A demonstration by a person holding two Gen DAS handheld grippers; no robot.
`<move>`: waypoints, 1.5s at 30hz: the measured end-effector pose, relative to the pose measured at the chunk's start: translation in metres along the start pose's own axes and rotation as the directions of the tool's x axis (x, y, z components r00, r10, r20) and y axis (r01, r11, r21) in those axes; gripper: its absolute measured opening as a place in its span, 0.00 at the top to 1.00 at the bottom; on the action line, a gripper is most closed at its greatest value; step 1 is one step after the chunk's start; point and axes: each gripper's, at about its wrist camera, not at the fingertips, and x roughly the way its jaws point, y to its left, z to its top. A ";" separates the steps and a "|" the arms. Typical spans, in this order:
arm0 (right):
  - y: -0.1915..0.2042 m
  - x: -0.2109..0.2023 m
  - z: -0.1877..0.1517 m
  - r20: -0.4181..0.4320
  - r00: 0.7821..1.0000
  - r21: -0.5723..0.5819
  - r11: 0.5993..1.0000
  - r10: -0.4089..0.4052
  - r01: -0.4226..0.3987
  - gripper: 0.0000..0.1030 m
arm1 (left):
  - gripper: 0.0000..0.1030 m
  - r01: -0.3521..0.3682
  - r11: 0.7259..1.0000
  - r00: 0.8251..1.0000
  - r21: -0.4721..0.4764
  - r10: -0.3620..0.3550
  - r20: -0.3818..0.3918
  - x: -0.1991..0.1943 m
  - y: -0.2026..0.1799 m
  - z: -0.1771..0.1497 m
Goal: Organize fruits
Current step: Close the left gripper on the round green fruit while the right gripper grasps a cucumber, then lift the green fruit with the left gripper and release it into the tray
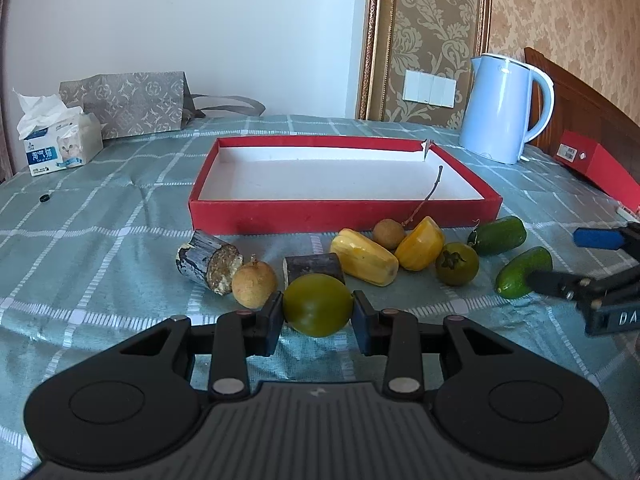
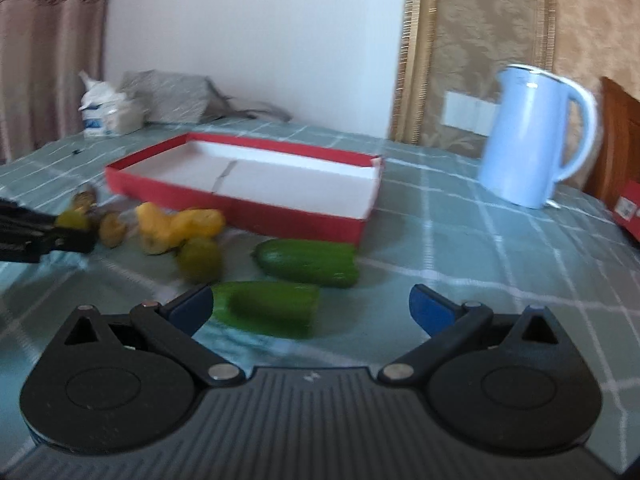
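Note:
My left gripper point(image 1: 318, 316) is shut on a green tomato point(image 1: 318, 305), low over the cloth. Near it lie a brown longan point(image 1: 254, 283), two dark cane pieces point(image 1: 210, 261), two yellow fruit pieces point(image 1: 364, 257), a second longan point(image 1: 389, 233), another green tomato point(image 1: 457, 263) and two small cucumbers point(image 1: 498, 235). The empty red tray point(image 1: 340, 213) lies behind them. My right gripper point(image 2: 310, 306) is open, its jaws wide apart around the near cucumber point(image 2: 266, 308); the far cucumber point(image 2: 308, 262) lies just beyond. The right wrist view is blurred.
A light blue kettle point(image 1: 506, 108) stands at the back right beside a red box point(image 1: 600, 166). A tissue box point(image 1: 60, 144) and a grey patterned bag point(image 1: 132, 102) stand at the back left. A small black cap point(image 1: 45, 199) lies on the green checked cloth.

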 end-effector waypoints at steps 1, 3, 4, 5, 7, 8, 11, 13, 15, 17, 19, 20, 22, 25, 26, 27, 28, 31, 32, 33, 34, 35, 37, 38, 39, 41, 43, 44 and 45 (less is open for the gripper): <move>0.005 0.000 0.001 0.004 1.000 -0.006 1.000 0.010 -0.010 0.00 | 0.66 0.001 1.000 1.000 -0.002 -0.001 0.000 0.000 0.000 0.000; 0.016 0.006 0.003 -0.024 1.000 -0.025 1.000 -0.001 0.000 0.00 | 0.66 0.002 1.000 1.000 -0.003 -0.002 0.003 -0.001 0.000 0.000; 0.019 0.010 0.003 -0.032 0.999 -0.028 1.000 -0.010 0.009 0.00 | 0.66 0.002 1.000 1.000 -0.003 -0.002 0.004 -0.001 0.001 0.000; 0.021 0.013 0.004 -0.039 0.999 -0.025 1.000 -0.014 0.013 0.00 | 0.66 0.004 1.000 1.000 -0.003 -0.004 0.005 -0.002 0.000 0.000; 0.024 0.021 0.004 -0.075 0.997 -0.014 1.000 -0.025 0.024 0.00 | 0.66 0.006 1.000 1.000 -0.001 -0.006 0.005 -0.002 0.001 -0.001; 0.024 0.025 0.005 -0.093 0.995 -0.002 0.999 -0.040 0.040 0.00 | 0.66 0.007 1.000 1.000 -0.002 -0.007 0.005 -0.002 0.001 -0.001; 0.017 0.035 0.005 -0.144 0.989 0.047 0.998 -0.043 0.050 0.00 | 0.66 0.014 1.000 1.000 -0.009 -0.014 0.005 -0.003 0.003 -0.002; 0.009 0.042 0.005 -0.173 0.985 0.111 0.993 -0.016 0.036 0.00 | 0.66 0.017 1.000 1.000 -0.015 -0.017 0.005 -0.003 0.004 -0.002; 0.006 0.043 0.004 -0.170 0.985 0.132 0.991 -0.015 0.038 0.00 | 0.66 0.017 1.000 1.000 -0.017 -0.017 0.003 -0.003 0.004 -0.003; 0.009 0.044 0.004 -0.178 0.984 0.109 0.993 -0.024 0.044 0.00 | 0.66 0.017 1.000 1.000 -0.018 -0.017 0.002 -0.003 0.005 -0.003; 0.008 0.045 0.004 -0.184 0.983 0.108 0.993 -0.020 0.041 0.00 | 0.66 0.018 1.000 1.000 -0.018 -0.018 0.003 -0.004 0.005 -0.004; 0.009 0.045 0.004 -0.184 0.983 0.109 0.993 -0.021 0.042 0.00 | 0.66 0.019 1.000 1.000 -0.016 -0.019 0.004 -0.004 0.005 -0.004; 0.010 0.043 0.004 -0.171 0.985 0.107 0.993 -0.026 0.045 0.03 | 0.66 0.017 1.000 1.000 -0.014 -0.017 0.004 -0.004 0.005 -0.003; 0.015 0.039 0.005 -0.144 0.990 0.091 0.996 -0.003 0.016 0.26 | 0.66 0.017 1.000 1.000 -0.014 -0.017 0.013 -0.006 0.005 -0.003; 0.016 0.038 0.005 -0.137 0.990 0.085 0.996 0.007 0.005 0.31 | 0.66 0.016 1.000 1.000 -0.011 -0.016 0.018 -0.007 0.005 -0.002; 0.018 0.037 0.006 -0.136 0.991 0.080 0.997 0.004 0.007 0.31 | 0.66 0.015 1.000 1.000 -0.006 -0.015 0.023 -0.008 0.004 -0.001; 0.018 0.037 0.006 -0.135 0.991 0.083 0.997 0.004 0.007 0.31 | 0.66 0.013 1.000 1.000 -0.003 -0.013 0.026 -0.009 0.004 -0.001; 0.013 0.036 0.006 -0.127 0.992 0.111 0.994 0.018 -0.004 0.32 | 0.66 0.011 1.000 0.999 0.003 -0.011 0.030 -0.010 0.004 0.000; 0.012 0.035 0.006 -0.123 0.992 0.119 0.993 0.017 -0.003 0.32 | 0.66 0.010 1.000 1.000 0.001 -0.010 0.030 -0.010 0.004 0.000; 0.010 0.034 0.006 -0.115 0.993 0.129 0.992 0.016 -0.001 0.32 | 0.66 0.012 1.000 0.999 -0.002 -0.011 0.030 -0.011 0.004 -0.001; 0.008 0.033 0.006 -0.107 0.994 0.139 0.990 0.014 0.001 0.32 | 0.66 0.012 1.000 0.999 -0.004 -0.012 0.030 -0.011 0.005 -0.001; 0.006 0.031 0.005 -0.097 0.995 0.152 0.988 0.010 0.005 0.32 | 0.66 0.012 1.000 0.999 -0.002 -0.012 0.030 -0.012 0.004 -0.001; 0.002 0.028 0.005 -0.080 0.997 0.170 0.985 0.009 0.005 0.32 | 0.66 0.009 1.000 1.000 0.005 -0.009 0.030 -0.012 0.004 -0.001; 0.002 0.027 0.004 -0.073 0.997 0.174 0.985 0.012 0.001 0.32 | 0.66 0.008 1.000 1.000 0.006 -0.008 0.030 -0.013 0.003 -0.001; 0.002 0.025 0.004 -0.063 0.998 0.179 0.984 0.010 0.001 0.32 | 0.66 0.008 1.000 0.999 0.008 -0.008 0.034 -0.014 0.003 0.000; 0.001 0.023 0.005 -0.042 0.999 0.183 0.983 0.000 0.008 0.32 | 0.66 0.011 1.000 0.999 0.021 -0.012 0.049 -0.017 0.001 0.002; -0.001 0.022 0.005 -0.027 1.000 0.194 0.981 -0.003 0.008 0.32 | 0.66 0.006 0.999 0.998 0.035 -0.009 0.068 -0.019 -0.001 0.007; -0.003 0.021 0.005 -0.018 1.000 0.208 0.978 -0.003 0.006 0.32 | 0.66 0.003 0.999 0.997 0.042 -0.006 0.074 -0.019 -0.002 0.011; -0.005 0.021 0.005 -0.009 1.000 0.219 0.976 -0.004 0.006 0.32 | 0.66 0.000 0.999 0.997 0.051 -0.004 0.078 -0.018 -0.003 0.015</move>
